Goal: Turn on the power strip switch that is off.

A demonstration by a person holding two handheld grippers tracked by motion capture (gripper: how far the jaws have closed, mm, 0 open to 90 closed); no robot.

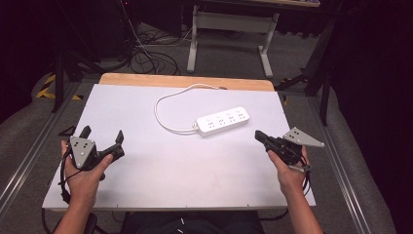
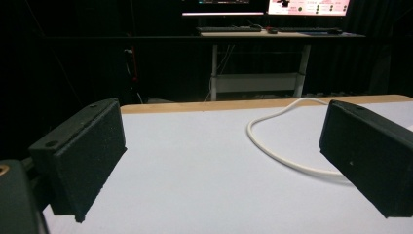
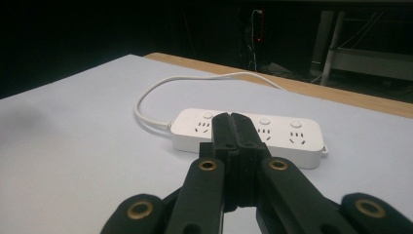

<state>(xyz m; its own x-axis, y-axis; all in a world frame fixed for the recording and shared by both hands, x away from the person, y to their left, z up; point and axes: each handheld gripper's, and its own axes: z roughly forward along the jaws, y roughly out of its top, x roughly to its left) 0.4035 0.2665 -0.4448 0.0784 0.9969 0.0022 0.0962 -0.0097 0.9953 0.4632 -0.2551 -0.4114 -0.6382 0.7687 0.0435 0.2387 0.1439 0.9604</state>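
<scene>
The right hand-held gripper (image 1: 259, 136) is clenched on nothing, near the white power strip (image 1: 223, 121) on the table (image 1: 146, 165); the left hand-held gripper (image 1: 103, 137) stands released, well apart.

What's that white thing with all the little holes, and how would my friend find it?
Look at the big white table. Just right of its middle, between the left gripper and the right gripper, lies a white power strip. It is a long white bar with rows of sockets and a white cable looping from its left end.

Black grippers, bare forearms.
Left gripper (image 1: 102, 139) and right gripper (image 1: 260, 136): grey triangular plates, brass-ringed screws, black trailing cables.
</scene>
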